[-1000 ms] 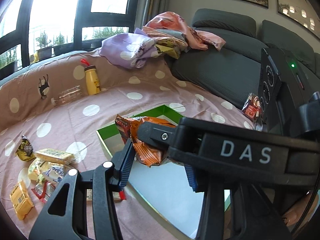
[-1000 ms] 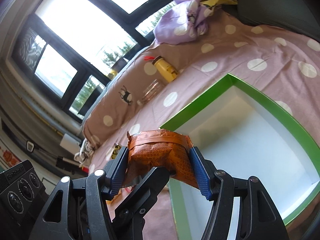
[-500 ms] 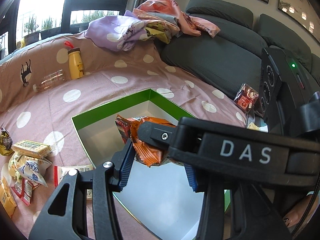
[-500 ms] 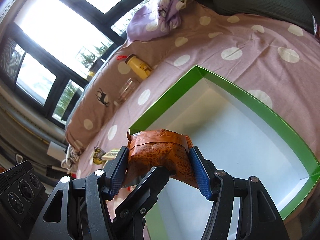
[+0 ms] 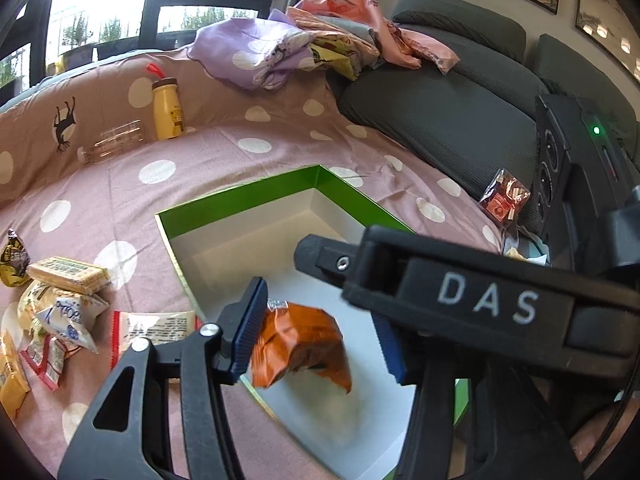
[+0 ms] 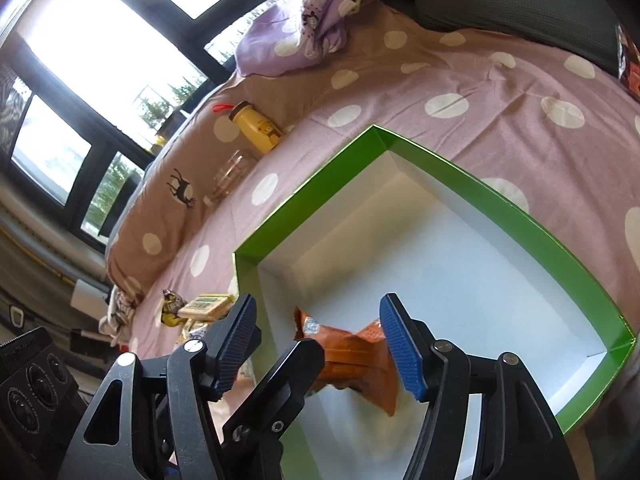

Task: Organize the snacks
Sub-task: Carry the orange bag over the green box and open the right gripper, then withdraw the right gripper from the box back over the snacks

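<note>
Crinkled, glossy foil on the orange snack packet [image 5: 300,344]. Smooth card for the box [image 5: 240,208], shiny green outside, matt white within. Soft, creased cotton-like cloth in the dotted sheet [image 5: 120,200]. Matt black plastic and ribbed blue rubbery pads [image 6: 400,344] on the grippers. Ribbed grey fabric on the sofa [image 5: 440,120].

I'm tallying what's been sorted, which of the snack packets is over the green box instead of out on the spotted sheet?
The orange packet, above the white floor of the green box; the rest lie in a heap on the sheet.
</note>
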The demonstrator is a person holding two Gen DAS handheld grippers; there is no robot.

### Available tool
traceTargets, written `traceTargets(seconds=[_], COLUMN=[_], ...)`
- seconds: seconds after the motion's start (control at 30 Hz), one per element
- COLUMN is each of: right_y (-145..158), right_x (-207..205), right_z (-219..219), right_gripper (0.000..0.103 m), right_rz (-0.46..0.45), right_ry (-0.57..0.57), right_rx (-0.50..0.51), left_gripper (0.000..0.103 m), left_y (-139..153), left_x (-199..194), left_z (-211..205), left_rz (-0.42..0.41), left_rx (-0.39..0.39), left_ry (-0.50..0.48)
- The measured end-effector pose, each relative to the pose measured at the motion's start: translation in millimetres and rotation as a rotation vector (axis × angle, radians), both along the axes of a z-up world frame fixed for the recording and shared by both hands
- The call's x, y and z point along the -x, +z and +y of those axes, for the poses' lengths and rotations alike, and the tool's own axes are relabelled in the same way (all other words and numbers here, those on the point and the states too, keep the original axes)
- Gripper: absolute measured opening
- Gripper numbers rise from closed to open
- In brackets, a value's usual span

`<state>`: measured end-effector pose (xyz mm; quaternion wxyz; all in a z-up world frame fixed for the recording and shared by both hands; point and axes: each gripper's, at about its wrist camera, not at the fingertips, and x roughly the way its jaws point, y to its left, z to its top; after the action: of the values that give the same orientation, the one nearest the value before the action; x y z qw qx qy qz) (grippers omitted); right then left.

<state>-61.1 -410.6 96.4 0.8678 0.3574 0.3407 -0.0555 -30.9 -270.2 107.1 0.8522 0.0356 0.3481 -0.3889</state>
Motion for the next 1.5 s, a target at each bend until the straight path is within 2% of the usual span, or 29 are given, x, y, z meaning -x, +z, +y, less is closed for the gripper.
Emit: traceTargets(seconds=[0.03,0.13,0.23,0.4,0.57,0.67,0.73,0.87,1.0,1.1,1.33,1.5], right_y=[1,3,7,13,19,19,17,8,-7,-16,-22,-24], right_x=[0,-2,-6,-15,-25,-30,-33,-43,-54,-60,-60,-62], right_z=[1,6,16,43,78,100,112,146,179,196,213,212], right_gripper=[0.073,0.076,0.083,0.086,0.095,0.1,0.1,0.1,0.1,0.1,0.1,0.1], right_rz=[-0.003,-0.003,-0.029,-0.043,-0.096,-0.117,-0.118,-0.114,-0.096,-0.064,-0.051,-0.05], right_ry=[-0.004,-0.009,0.024,0.08,0.164,0.194,0.203,0.264,0.339,0.351,0.388,0.393], right_rx=[0.008,0.03,0.037,0.096,0.139,0.17,0.194,0.188,0.171,0.191,0.221,0.186], left_gripper=[0.062,0.067,0.084,0.087,0.091,0.102,0.102,0.102,0.102,0.102,0.102,0.102], left_y=[2,8,13,12,16,16,12,-4,-18,-26,-33,-35], left_x=[0,1,1,-3,-7,-7,-9,-23,-34,-40,-46,-48], left_z=[6,26,49,97,148,180,203,246,269,280,294,294], left_rz=[-0.001,-0.019,-0.037,-0.041,-0.045,-0.083,-0.094,-0.017,0.023,0.058,0.109,0.122], left_rx=[0.009,0.036,0.036,0.008,-0.018,-0.053,-0.046,-0.021,-0.039,-0.052,-0.024,-0.027], left_ry=[0.004,0.031,0.097,0.254,0.376,0.451,0.505,0.612,0.696,0.729,0.759,0.75])
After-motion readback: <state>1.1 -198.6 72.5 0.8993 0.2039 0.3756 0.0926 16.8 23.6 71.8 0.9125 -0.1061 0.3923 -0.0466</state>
